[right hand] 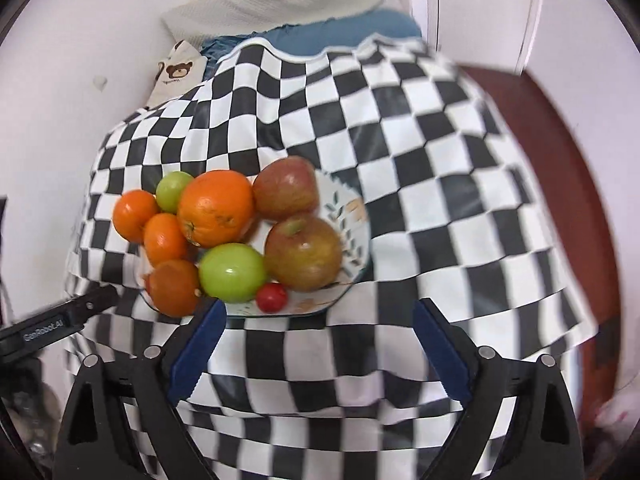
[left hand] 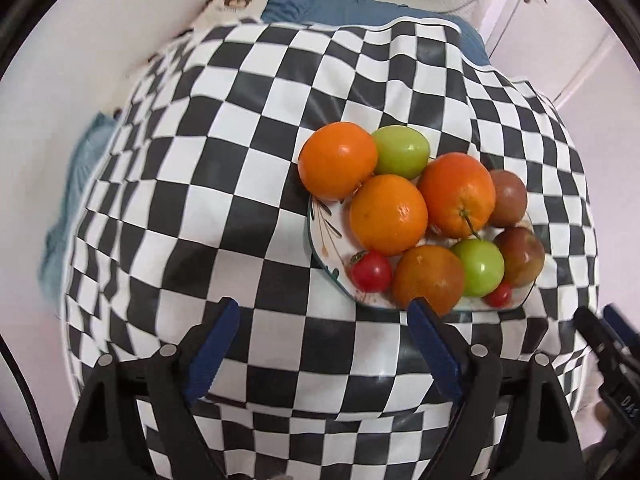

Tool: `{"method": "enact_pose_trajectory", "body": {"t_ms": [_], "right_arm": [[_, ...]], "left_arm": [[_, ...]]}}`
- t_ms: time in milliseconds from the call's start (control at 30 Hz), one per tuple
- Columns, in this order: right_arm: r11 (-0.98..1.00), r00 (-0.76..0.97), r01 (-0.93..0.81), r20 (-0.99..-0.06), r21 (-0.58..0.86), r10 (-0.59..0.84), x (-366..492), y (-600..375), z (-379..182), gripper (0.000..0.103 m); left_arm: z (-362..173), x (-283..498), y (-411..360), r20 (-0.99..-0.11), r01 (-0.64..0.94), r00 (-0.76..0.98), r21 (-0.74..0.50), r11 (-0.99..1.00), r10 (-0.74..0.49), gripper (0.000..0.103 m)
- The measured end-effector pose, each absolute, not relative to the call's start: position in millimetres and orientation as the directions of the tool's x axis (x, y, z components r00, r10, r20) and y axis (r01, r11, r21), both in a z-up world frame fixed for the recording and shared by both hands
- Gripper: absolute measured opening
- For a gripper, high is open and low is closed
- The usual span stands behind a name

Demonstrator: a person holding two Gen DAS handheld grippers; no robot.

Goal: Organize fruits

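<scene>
Fruit sat heaped on a shallow plate (left hand: 320, 236), glazed white with a painted leaf sprig, resting right of centre on the surface under a glossy black-and-white checked cloth (left hand: 224, 184). The pile ran to the plate's rim on most sides: four smooth, dimpled oranges (left hand: 388, 214), one of them (left hand: 338, 160) overhanging the far-left rim; two round green fruits (left hand: 478, 268); two dull red-brown apples (right hand: 304, 254) along the right side; and two small glossy cherry tomatoes (left hand: 371, 271) at the near edge. The cloth lay rippled, with its far hem wavy against blue fabric (left hand: 320, 4) and a pale pillow behind. Open checked cloth stretched wide to the plate's left and beyond it; a white wall closed the left side. From the right wrist view, the cloth fell away at the right onto dark red-brown wood (right hand: 560, 128). The left gripper (left hand: 322, 320) hung near the plate's near-left rim, fingers spread wide and gripping nothing, its right finger tip overlapping the nearest orange in view. The right gripper (right hand: 320, 316) hovered just short of the plate's near edge, its fingers likewise parted and empty.
</scene>
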State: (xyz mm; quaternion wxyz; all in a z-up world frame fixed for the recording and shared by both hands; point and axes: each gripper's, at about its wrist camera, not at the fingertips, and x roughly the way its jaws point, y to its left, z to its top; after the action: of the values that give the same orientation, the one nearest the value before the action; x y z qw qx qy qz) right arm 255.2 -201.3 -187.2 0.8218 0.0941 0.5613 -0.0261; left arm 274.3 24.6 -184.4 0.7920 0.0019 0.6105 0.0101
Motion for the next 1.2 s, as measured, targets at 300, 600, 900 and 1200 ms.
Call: {"method": "enact_pose_trajectory", "body": {"t_ms": [300, 600, 900, 1200], "right_arm": [[0.986, 0.418, 0.156, -0.909, 0.062, -0.009, 232.2, -200.0, -149.1, 0.097], [0.988, 0.464, 0.141, -0.886, 0.063, -0.010, 184.7, -196.2, -94.0, 0.097], [0.988, 0.538, 0.124, -0.843, 0.093, 0.012, 127.9, -194.6, -14.4, 0.098], [0.989, 0.588, 0.110, -0.809, 0.101, 0.017, 88.2, -190.0, 45.0, 0.098]], "left_arm": [[-146.0, 249.1, 7.3, -0.941, 0.024, 0.336, 0.052, 0.998, 0.041, 0.086], [-76.9, 203.4, -6.9, -0.900, 0.076, 0.437, 0.039, 0.996, 0.002, 0.086], [-14.3, 157.2, -1.5, -0.866, 0.114, 0.497, 0.014, 0.993, -0.045, 0.086], [23.5, 120.6, 4.4, -0.851, 0.112, 0.521, -0.005, 0.994, -0.063, 0.086]]}}
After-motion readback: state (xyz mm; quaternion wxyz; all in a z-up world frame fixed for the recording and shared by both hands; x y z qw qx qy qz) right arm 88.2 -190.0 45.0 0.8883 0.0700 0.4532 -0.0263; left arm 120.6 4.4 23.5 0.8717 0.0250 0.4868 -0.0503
